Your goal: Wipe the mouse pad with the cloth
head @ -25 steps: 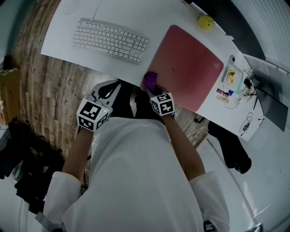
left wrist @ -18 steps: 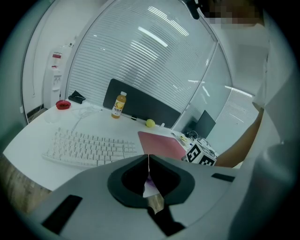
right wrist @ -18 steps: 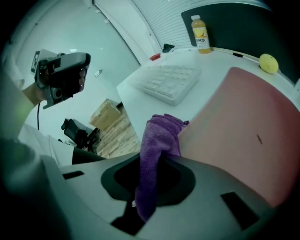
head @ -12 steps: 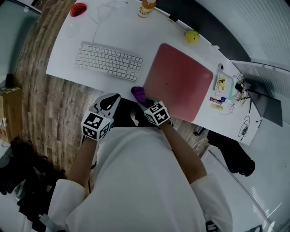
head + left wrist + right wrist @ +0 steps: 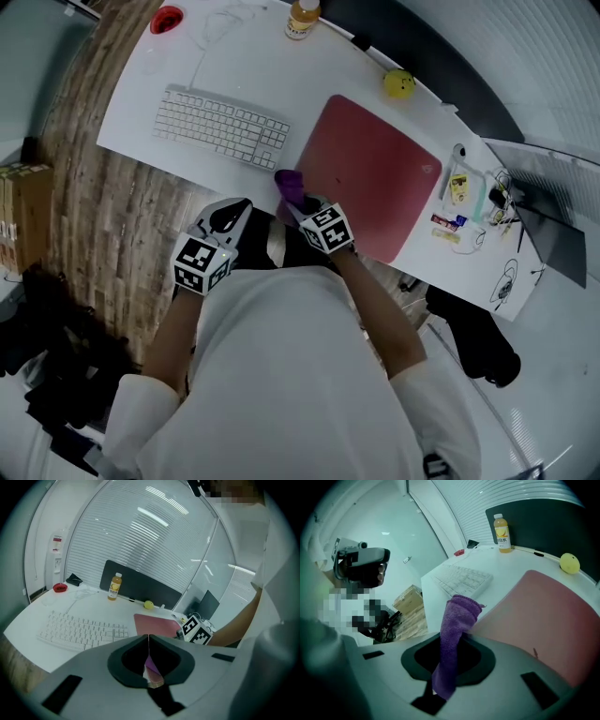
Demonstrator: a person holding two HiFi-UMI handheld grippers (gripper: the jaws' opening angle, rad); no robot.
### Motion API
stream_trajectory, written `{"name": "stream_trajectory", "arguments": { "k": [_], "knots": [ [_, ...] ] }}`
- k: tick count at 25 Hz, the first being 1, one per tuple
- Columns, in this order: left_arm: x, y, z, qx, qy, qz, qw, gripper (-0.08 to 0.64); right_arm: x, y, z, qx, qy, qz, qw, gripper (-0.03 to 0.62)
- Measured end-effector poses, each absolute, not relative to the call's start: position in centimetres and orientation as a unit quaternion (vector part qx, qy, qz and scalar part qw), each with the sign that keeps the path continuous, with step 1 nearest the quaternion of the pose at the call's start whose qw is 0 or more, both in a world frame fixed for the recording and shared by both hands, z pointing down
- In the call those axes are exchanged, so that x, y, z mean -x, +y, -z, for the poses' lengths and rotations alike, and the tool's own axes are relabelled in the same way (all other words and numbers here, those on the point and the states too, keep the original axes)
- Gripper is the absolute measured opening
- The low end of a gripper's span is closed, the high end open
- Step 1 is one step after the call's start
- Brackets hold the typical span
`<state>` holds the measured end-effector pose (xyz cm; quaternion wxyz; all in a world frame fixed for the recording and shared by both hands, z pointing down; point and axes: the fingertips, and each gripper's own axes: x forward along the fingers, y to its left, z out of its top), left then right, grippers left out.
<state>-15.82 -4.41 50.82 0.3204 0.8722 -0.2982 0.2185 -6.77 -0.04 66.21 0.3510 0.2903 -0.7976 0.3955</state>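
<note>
My right tool [image 5: 449,645] pinches the bunched cloth [image 5: 457,618], my left tool [image 5: 148,638] is closed and empty; I risk dragging the unheld mouse pad [image 5: 543,616] askew.

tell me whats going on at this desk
A person is at a white desk with a gripper in each hand. The right gripper is shut on a purple cloth, whose free end is at the near left edge of the red mouse pad, not far from the keyboard. The left gripper is shut on nothing, held off the desk's near edge.
</note>
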Motion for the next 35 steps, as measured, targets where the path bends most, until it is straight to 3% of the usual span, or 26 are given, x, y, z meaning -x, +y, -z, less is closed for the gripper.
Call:
{"name": "stream_trajectory", "arguments": {
  "k": [35],
  "knots": [
    [0.5,-1.6,-51.7,-0.870,-0.264,-0.277,0.310,0.020,-15.9,2.2,-70.0,-0.449,-0.722,-0.424,0.312,0.075]
  ]
}}
